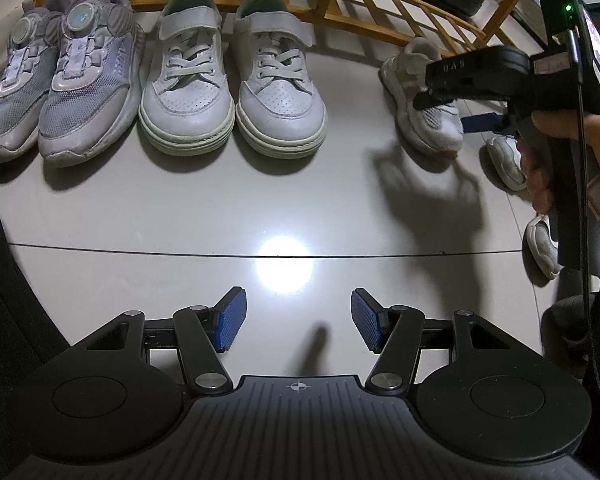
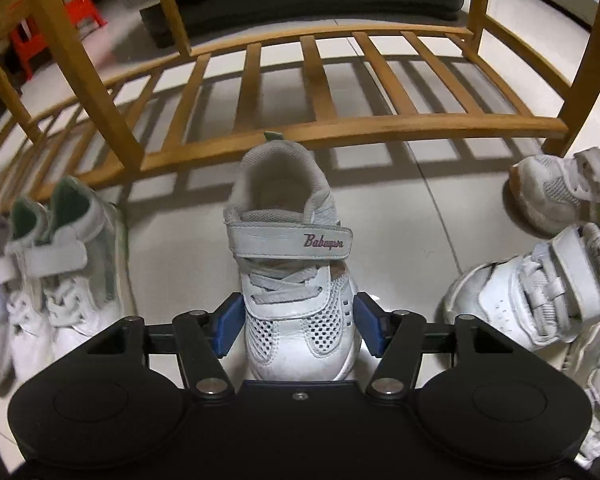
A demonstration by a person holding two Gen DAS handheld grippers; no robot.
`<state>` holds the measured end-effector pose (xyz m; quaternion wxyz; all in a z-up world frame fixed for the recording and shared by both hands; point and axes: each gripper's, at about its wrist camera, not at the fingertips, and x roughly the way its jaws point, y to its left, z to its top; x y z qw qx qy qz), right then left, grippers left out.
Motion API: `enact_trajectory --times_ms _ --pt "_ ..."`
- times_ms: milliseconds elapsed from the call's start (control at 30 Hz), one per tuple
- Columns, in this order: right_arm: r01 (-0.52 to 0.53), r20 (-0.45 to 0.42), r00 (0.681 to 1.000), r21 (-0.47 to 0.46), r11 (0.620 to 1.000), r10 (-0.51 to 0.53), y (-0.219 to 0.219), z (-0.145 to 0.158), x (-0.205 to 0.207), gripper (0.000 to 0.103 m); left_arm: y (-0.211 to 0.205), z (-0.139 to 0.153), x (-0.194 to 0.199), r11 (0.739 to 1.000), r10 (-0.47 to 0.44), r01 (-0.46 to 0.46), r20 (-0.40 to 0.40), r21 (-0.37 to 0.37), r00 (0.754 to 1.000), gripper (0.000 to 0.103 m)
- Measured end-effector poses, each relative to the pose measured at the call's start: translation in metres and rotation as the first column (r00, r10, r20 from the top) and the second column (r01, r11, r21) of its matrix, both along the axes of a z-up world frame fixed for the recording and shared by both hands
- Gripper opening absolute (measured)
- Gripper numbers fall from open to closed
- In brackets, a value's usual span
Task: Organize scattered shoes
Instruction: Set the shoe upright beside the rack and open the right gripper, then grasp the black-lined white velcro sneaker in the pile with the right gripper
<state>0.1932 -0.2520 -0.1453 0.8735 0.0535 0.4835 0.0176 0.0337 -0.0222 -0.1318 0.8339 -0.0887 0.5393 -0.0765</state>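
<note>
We're mid-placement: right gripper [image 2: 298,326] has its fingers clamped on the toe sides of a small white strap shoe [image 2: 294,280], heel toward the wooden rack [image 2: 340,124], sitting on the floor [image 1: 220,208] right of the lined-up pairs. Left gripper [image 1: 298,320] hangs idle, fingers apart, nothing between them. Next we likely square it to the row, let go, then fetch its mate. Lilac pair [image 1: 60,92] and white lace pair [image 1: 232,92] already stand in line. Loose shoes [image 2: 540,280] crowd the right side, so clearance there is tight.

2 shoe pairs [image 1: 148,92] stand side by side before the rack [image 1: 340,4].
</note>
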Motion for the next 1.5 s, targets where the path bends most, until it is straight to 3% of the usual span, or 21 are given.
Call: enact_trajectory --times_ms 133,433,700,1067,1333,1433,1500 --pt "-0.029 0.017 0.999 0.004 1.000 0.029 -0.007 0.007 -0.005 0.067 0.001 0.001 0.000 1.000 0.004 -0.004 0.003 -0.002 1.000 0.059" --pt "-0.122 0.078 0.988 -0.099 0.988 0.130 -0.053 0.044 -0.038 0.069 -0.001 0.003 -0.001 1.000 0.002 -0.002 0.008 0.002 1.000 0.059" --pt "-0.001 0.104 0.994 -0.142 0.990 0.016 -0.118 0.061 -0.047 0.069 -0.006 0.005 -0.002 1.000 -0.016 0.016 0.008 0.015 1.000 0.060" --pt "0.040 0.009 0.999 -0.100 0.994 -0.039 -0.150 0.035 -0.022 0.068 -0.006 0.006 -0.002 1.000 -0.015 0.015 -0.001 0.026 1.000 0.060" --pt "0.039 -0.039 0.998 -0.043 0.998 -0.040 -0.152 0.019 -0.009 0.055 -0.005 0.005 -0.002 1.000 -0.012 0.012 -0.008 0.025 1.000 0.061" --pt "0.026 -0.044 0.999 -0.020 0.999 -0.026 -0.151 0.019 -0.007 0.039 -0.006 0.005 -0.002 1.000 -0.013 0.014 -0.007 0.026 1.000 0.061" --pt "-0.006 -0.047 0.999 -0.020 1.000 0.005 -0.146 0.021 -0.009 0.036 -0.005 0.005 -0.002 1.000 -0.013 0.013 -0.006 0.027 1.000 0.061"
